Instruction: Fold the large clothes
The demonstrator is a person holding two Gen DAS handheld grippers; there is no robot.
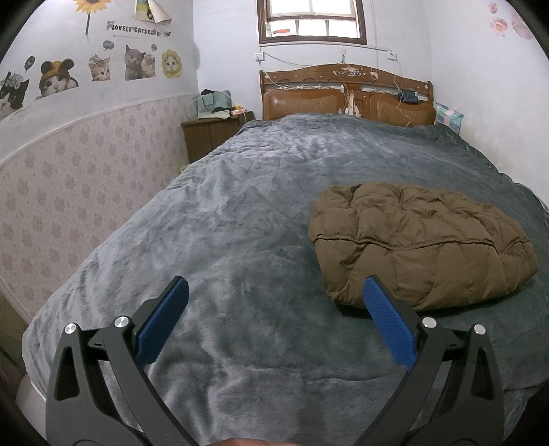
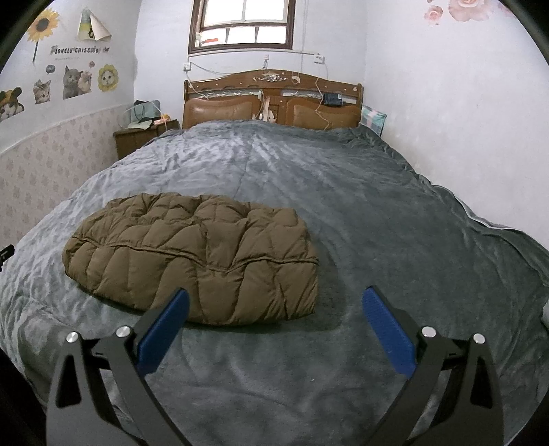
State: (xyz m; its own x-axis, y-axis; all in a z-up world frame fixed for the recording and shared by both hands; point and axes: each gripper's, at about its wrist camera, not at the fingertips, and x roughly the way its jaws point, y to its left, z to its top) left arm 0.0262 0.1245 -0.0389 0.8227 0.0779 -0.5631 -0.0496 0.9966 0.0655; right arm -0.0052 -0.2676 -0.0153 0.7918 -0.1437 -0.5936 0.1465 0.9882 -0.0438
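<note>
Dim, flat daylight from the window (image 1: 310,17) ahead of me, blown out; soft shadows, heavy fisheye bending, black vignette corners, focus sharp.

Both wrist cameras looked from the foot of the bed (image 1: 240,212) toward the headboard (image 1: 346,92), angled slightly down over the grey blanket. The left view sat further left, with the folded brown down jacket (image 1: 422,247) at its right; the right view had the jacket (image 2: 192,257) at its left. Both shared the window (image 2: 243,24).
</note>
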